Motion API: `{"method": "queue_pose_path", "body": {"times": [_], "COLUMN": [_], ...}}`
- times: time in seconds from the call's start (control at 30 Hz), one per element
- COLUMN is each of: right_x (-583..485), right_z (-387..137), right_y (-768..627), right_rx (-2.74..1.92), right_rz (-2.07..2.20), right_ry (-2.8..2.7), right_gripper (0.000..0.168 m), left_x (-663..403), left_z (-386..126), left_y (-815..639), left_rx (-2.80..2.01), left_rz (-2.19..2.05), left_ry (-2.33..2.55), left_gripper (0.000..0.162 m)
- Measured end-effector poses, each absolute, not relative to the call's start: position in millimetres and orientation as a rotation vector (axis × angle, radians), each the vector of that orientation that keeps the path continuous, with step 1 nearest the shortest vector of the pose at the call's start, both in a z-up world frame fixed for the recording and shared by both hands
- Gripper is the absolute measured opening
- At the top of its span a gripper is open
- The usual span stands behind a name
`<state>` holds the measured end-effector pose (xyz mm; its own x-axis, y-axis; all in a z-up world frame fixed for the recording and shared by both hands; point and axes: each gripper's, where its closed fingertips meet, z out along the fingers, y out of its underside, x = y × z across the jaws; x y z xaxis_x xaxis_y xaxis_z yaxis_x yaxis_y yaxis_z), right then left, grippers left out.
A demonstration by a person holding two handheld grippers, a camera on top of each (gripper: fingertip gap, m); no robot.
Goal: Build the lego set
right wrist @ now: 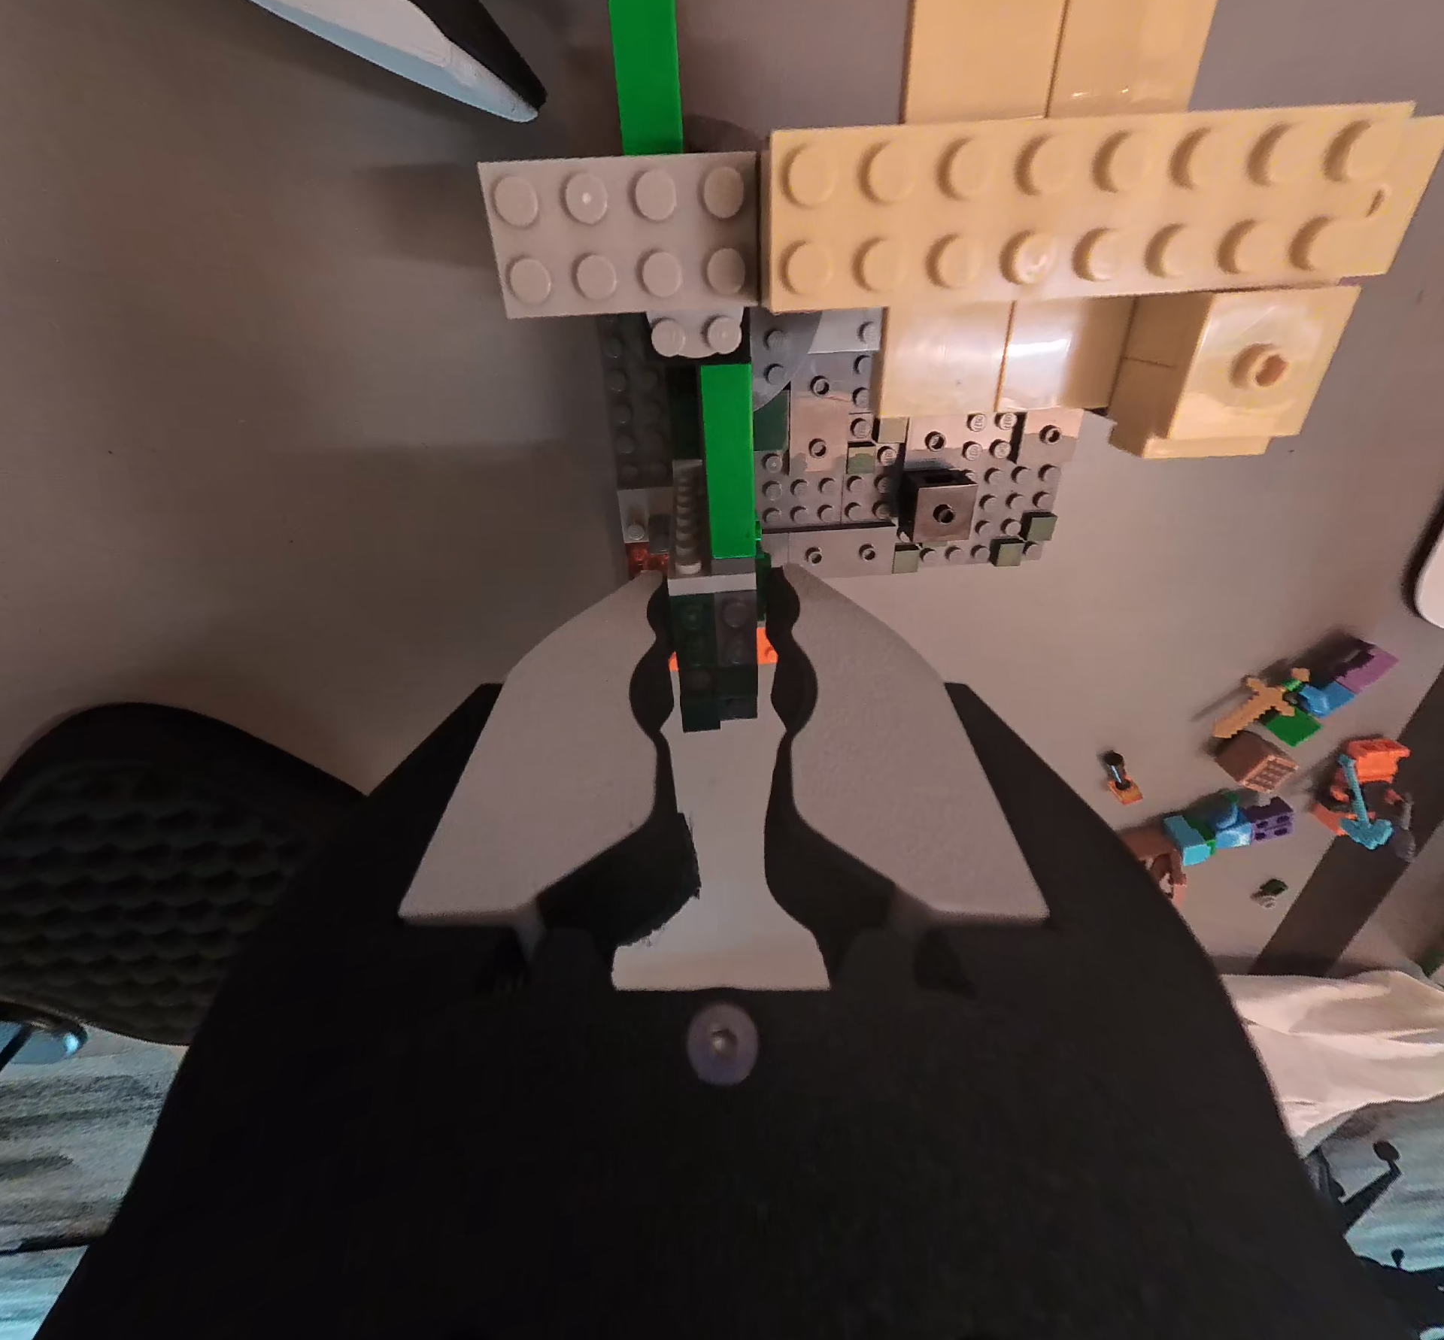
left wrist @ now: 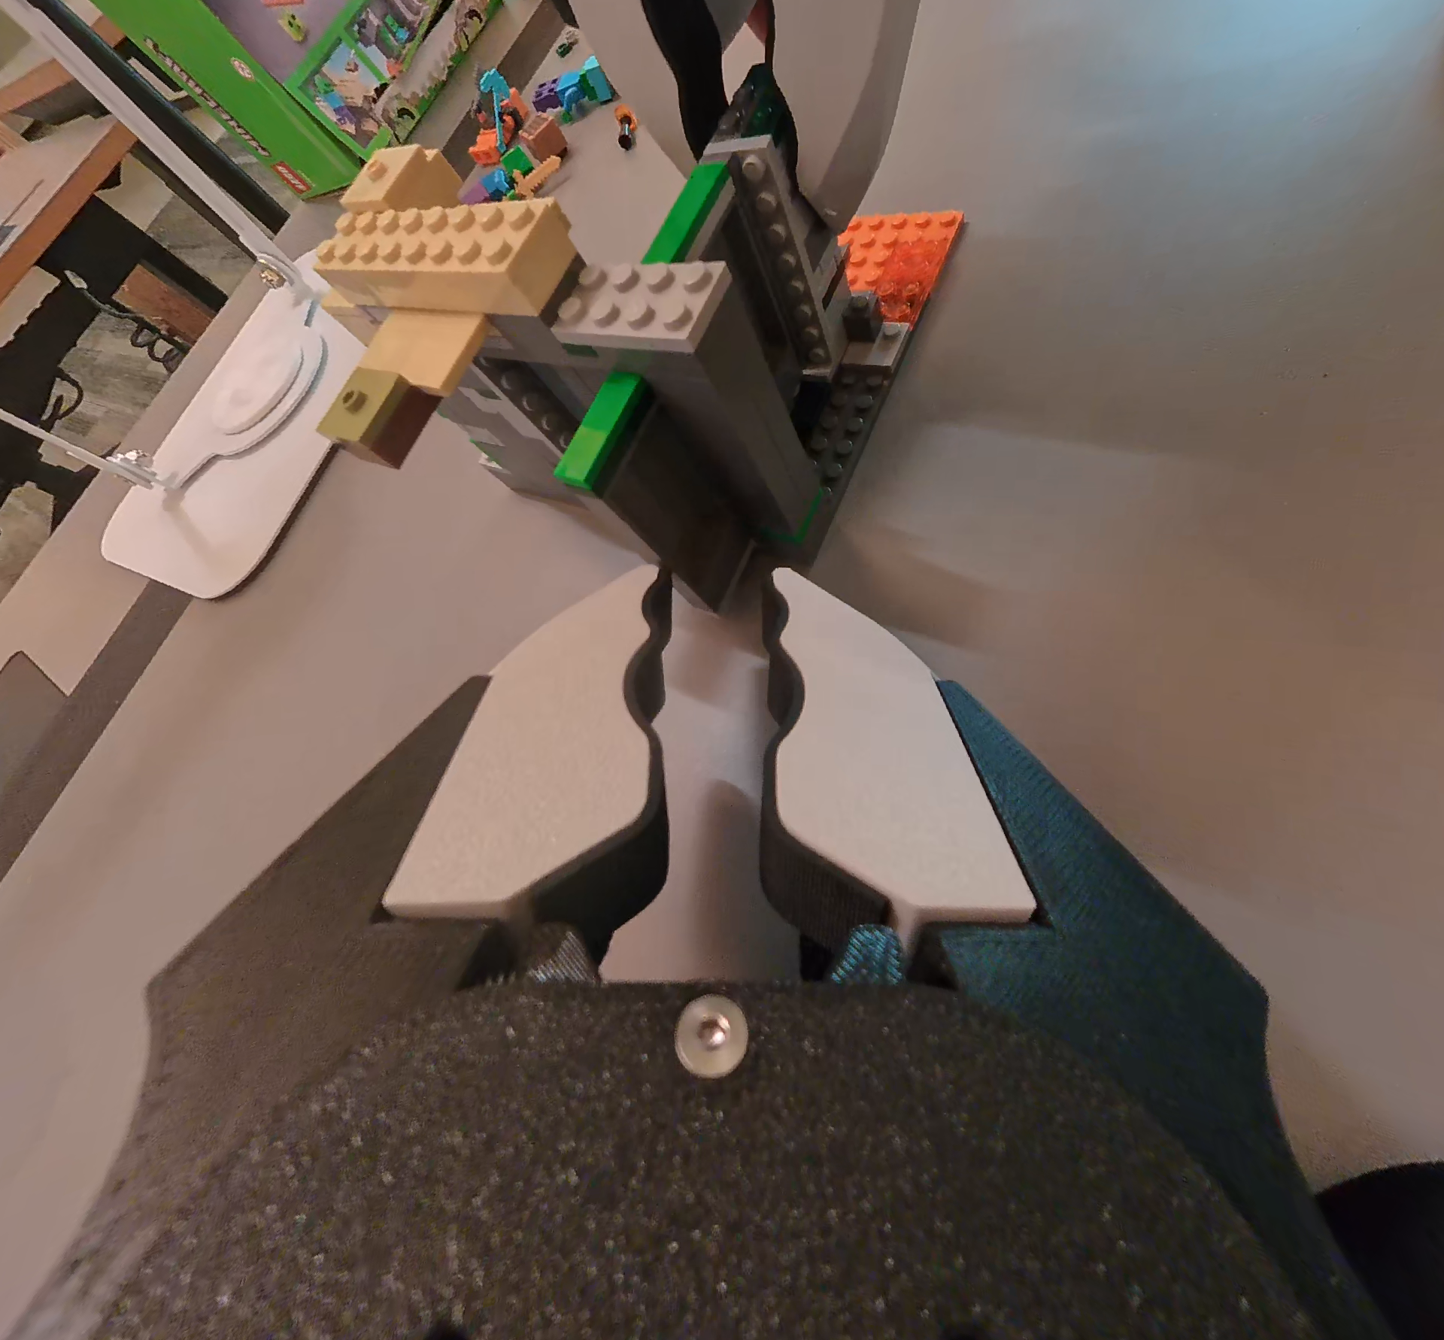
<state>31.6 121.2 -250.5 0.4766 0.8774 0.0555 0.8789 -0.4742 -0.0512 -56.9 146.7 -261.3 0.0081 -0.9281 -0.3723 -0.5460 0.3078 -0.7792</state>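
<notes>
The lego build [left wrist: 688,396] stands on the grey table: dark grey walls, green tiles [left wrist: 602,435], a light grey 2x4 plate [left wrist: 641,302], a tan studded top [left wrist: 445,263] and an orange baseplate [left wrist: 898,240]. My left gripper [left wrist: 720,577] is shut on the near end of the dark grey wall. My right gripper [right wrist: 715,584] is shut on the wall's opposite end, dark green and grey bricks [right wrist: 715,646]; it shows at the top of the left wrist view [left wrist: 762,130]. The tan top [right wrist: 1094,209] and grey plate [right wrist: 617,232] fill the upper right wrist view. A left finger [right wrist: 437,45] shows top left.
A green set box [left wrist: 234,52] lies at the far table edge. Small loose builds and figures [left wrist: 531,146] lie beside it and also show in the right wrist view [right wrist: 1289,779]. A white stand base [left wrist: 226,443] sits left. A black mesh chair [right wrist: 156,873] is off the table. The gap from one gripper's tips to the other's is roughly 10 cm. The light grey 2x4 plate [left wrist: 641,302] lies around 6 cm away from my left fingertips. It is also in sight in the right wrist view [right wrist: 602,229].
</notes>
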Motion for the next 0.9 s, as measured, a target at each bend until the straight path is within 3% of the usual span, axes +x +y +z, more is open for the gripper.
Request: {"method": "queue_pose_path", "body": {"times": [0.03,0.33,0.57,0.67,0.9], "right_x": [31.5,29.5,10.8,13.7,36.4], "right_z": [-250.5,-248.8,-202.5,-184.6,-227.5], "right_y": [121.2,126.6,139.0,135.2,112.3], "right_rx": [-2.637,-2.56,-2.28,-2.084,-1.929], "right_rz": [-0.031,-0.088,0.204,0.333,0.473], "right_ry": [-1.567,-1.582,-1.305,-1.159,-0.957], "right_gripper": [0.022,0.023,0.049,0.052,0.052], "left_x": [-56.9,-58.2,-58.1,-58.2,-57.5], "left_z": [-261.3,-260.2,-257.5,-255.5,-249.4], "left_y": [146.6,147.8,148.8,149.1,148.4], "left_rx": [-1.357,-1.365,-1.359,-1.357,-1.352], "left_rz": [-0.525,-0.532,-0.537,-0.542,-0.57], "left_ry": [1.66,1.645,1.633,1.625,1.595], "left_gripper": [0.021,0.021,0.021,0.021,0.02]}}
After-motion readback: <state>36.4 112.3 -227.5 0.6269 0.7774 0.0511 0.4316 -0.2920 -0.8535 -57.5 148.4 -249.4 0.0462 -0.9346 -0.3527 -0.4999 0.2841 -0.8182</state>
